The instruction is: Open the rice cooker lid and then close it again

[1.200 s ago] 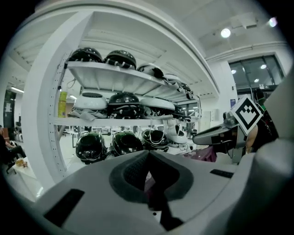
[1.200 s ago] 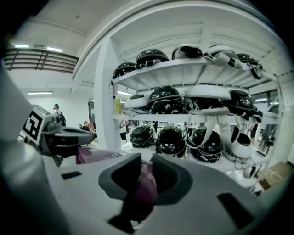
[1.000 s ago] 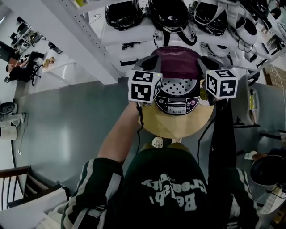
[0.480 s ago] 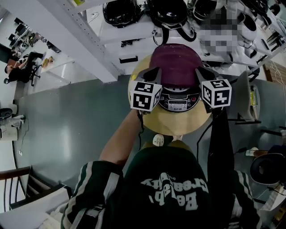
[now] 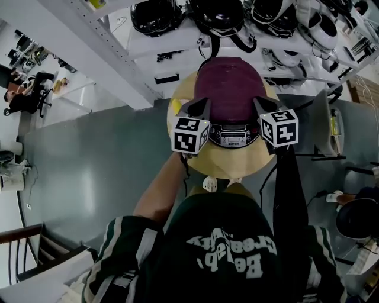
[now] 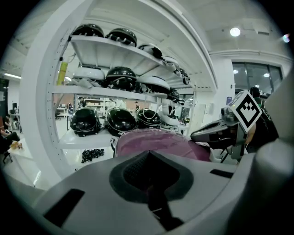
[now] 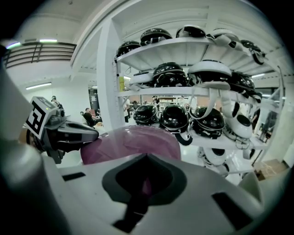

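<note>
The cooker (image 5: pixel 235 131) stands on a round wooden bench (image 5: pixel 228 170) below shelves of helmets (image 5: pixel 222 15). Its purple lid (image 5: pixel 230 83) is down. The left gripper (image 5: pixel 200 105) and right gripper (image 5: pixel 259 104) flank the lid's front edge; whether they touch it I cannot tell. The left jaws are together. The right jaws have just been closing and now meet on nothing. The lid looks like a stiff, smooth, hinged dome, likely light. It is better pressed near its front top than pinched.
</note>
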### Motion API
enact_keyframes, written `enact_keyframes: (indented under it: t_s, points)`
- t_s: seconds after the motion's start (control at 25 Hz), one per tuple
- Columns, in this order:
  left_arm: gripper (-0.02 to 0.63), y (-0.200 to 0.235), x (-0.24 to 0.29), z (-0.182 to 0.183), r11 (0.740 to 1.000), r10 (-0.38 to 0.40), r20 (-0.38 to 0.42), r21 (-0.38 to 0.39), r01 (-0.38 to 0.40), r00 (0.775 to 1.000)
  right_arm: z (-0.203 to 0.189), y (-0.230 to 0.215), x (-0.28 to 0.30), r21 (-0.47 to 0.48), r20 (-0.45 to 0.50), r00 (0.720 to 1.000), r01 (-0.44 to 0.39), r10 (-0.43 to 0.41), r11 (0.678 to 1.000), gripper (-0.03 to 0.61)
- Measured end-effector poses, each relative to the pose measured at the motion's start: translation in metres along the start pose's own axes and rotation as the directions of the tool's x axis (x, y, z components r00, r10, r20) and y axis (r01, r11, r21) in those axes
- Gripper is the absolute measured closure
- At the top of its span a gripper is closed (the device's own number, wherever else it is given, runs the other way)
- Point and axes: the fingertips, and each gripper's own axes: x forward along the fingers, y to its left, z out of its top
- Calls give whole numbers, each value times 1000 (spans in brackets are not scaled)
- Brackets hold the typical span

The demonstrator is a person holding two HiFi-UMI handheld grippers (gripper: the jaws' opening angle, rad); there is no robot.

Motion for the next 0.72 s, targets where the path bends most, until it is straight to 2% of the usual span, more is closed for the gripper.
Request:
enact_keyframes:
  t_s: [0.32, 0.72]
  points:
    - [614, 0, 4, -21, 1000, -1, -34, -14, 0, 999, -20, 2, 8, 27, -41, 999, -9, 10, 1000, 574]
    - [614, 0, 8, -27, 1000, -16, -27, -9, 15, 1000, -25, 0, 11, 51, -36, 999, -5, 7, 999, 574]
